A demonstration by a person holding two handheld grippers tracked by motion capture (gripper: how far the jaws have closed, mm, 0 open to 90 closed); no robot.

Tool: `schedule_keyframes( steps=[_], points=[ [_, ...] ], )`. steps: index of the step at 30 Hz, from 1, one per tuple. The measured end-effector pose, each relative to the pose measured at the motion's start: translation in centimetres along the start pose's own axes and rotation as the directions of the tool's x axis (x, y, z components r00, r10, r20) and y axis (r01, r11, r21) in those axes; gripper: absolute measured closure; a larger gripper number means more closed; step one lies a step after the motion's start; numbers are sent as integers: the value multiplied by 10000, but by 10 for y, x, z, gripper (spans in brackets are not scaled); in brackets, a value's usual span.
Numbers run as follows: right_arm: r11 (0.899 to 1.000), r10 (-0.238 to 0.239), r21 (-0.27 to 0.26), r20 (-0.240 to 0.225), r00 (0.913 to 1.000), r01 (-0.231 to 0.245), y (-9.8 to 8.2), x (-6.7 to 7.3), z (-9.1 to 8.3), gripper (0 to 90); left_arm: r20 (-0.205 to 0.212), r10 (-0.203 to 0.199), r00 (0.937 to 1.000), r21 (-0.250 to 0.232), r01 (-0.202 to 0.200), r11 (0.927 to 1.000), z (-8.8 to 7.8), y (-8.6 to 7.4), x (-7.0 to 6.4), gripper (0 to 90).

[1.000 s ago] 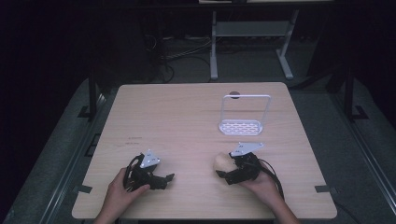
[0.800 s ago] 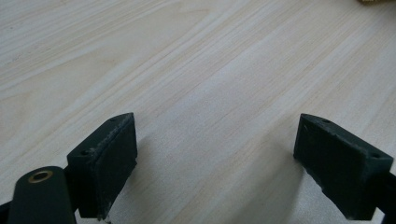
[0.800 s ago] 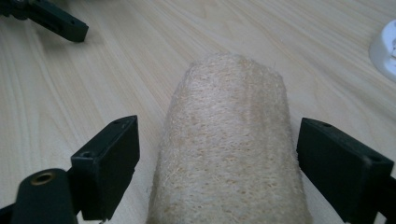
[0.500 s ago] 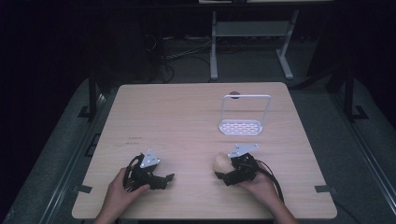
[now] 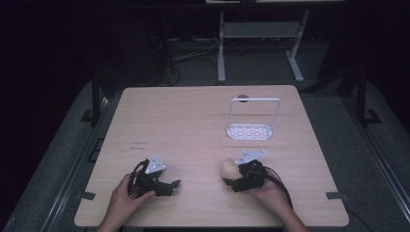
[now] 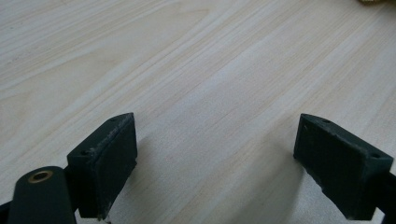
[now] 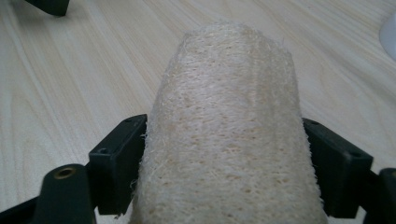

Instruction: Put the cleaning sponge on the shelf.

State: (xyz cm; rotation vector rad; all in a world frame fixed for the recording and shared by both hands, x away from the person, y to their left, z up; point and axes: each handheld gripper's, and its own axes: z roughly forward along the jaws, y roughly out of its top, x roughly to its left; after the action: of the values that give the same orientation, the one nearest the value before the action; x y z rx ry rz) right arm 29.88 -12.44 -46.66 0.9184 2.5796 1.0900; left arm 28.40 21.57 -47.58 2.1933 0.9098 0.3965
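Observation:
A pale beige loofah sponge (image 7: 229, 135) sits between the jaws of my right gripper (image 5: 231, 178), which is shut on it low over the table's near right; the same loofah (image 5: 227, 168) pokes out to the left of that gripper. My left gripper (image 5: 175, 184) rests on the table at the near left, held in a hand, its black pads (image 6: 105, 161) wide apart and open over bare wood. A white perforated stand with a wire hoop (image 5: 249, 130) stands upright right of the table's middle.
The light wooden table (image 5: 183, 125) has bare surface across its left and far parts. A dark round hole (image 5: 242, 97) sits behind the stand. Beyond the far edge are a metal frame (image 5: 256, 34) and cables (image 5: 193, 53) on a dark floor.
My right gripper with the loofah has shifted slightly toward the near edge and left. The left gripper has stayed put.

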Motion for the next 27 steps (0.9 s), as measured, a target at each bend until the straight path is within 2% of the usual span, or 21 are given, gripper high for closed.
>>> schedule_keyframes(
  steps=[5,12,27],
  points=[
    [9999,-98,34,-43,9999,98,0,0,0,263,2,3,10000,3,-3,10000,0,0,0,128],
    [9999,-166,25,15,9999,166,-1,0,-2,267,2,1,10000,3,-1,10000,0,0,0,128],
    [9999,13,-134,118,9999,-12,2,-3,-15,269,-1,-1,10000,1,1,10000,0,0,0,128]
  ],
)
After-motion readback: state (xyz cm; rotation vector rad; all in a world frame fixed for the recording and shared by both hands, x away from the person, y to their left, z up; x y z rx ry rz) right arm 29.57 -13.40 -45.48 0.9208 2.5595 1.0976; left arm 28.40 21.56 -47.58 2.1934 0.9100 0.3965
